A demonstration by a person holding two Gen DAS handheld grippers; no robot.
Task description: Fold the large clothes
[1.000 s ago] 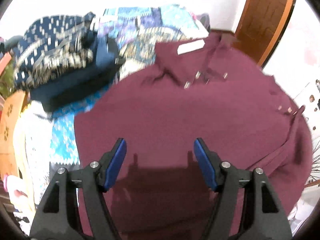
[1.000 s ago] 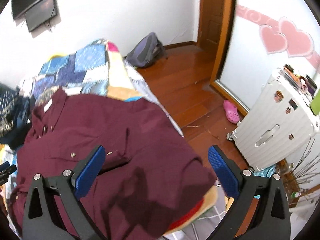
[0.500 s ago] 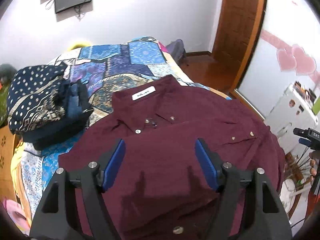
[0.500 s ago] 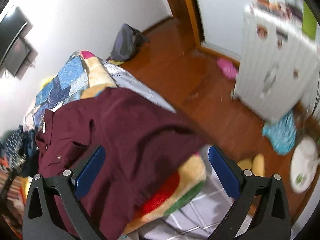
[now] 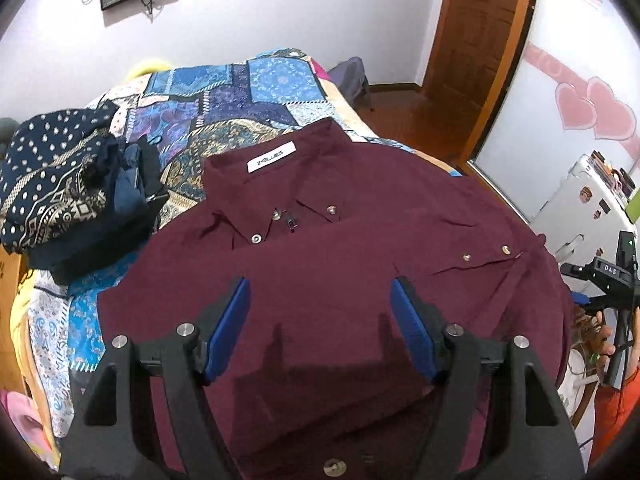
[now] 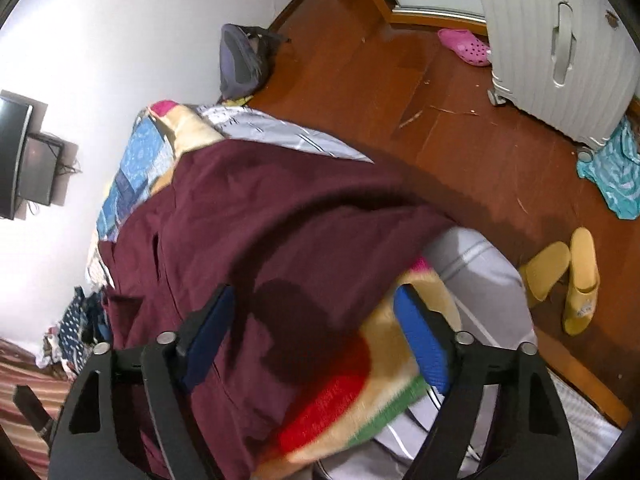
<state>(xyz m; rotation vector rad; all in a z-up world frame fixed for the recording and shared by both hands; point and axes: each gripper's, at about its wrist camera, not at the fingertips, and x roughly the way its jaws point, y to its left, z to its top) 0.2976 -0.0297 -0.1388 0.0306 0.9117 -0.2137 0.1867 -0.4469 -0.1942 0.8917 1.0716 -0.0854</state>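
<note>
The left gripper (image 5: 320,320) hangs over the middle of a maroon shirt (image 5: 360,248), its blue pads (image 5: 230,330) standing fairly wide apart with nothing pinched between them – only the cloth lying below. The shirt is spread front-up across a bed covered by a patchwork quilt (image 5: 240,100), collar toward the far wall, a white label (image 5: 271,157) showing inside the neck and metal snaps along the collar and chest.

The right gripper (image 6: 316,336) hovers at the shirt's edge where the bed ends, and its jaws are closing. Between them lie the maroon hem and a striped fleece blanket (image 6: 360,392) underneath, though the pads do not press on either.

To the left of the shirt sits a stack of folded clothes (image 5: 72,196), dark blue with pale dots and patterns, resting on the quilt. Beyond the bed a white suitcase (image 6: 560,48) stands shut on the wooden floor, so its contents cannot be seen. Near it lie a pink clog (image 6: 466,46), a crumpled teal cloth (image 6: 616,176) and a pair of yellow slippers (image 6: 568,276) – and a grey backpack (image 6: 244,60) slumps against the wall.
</note>
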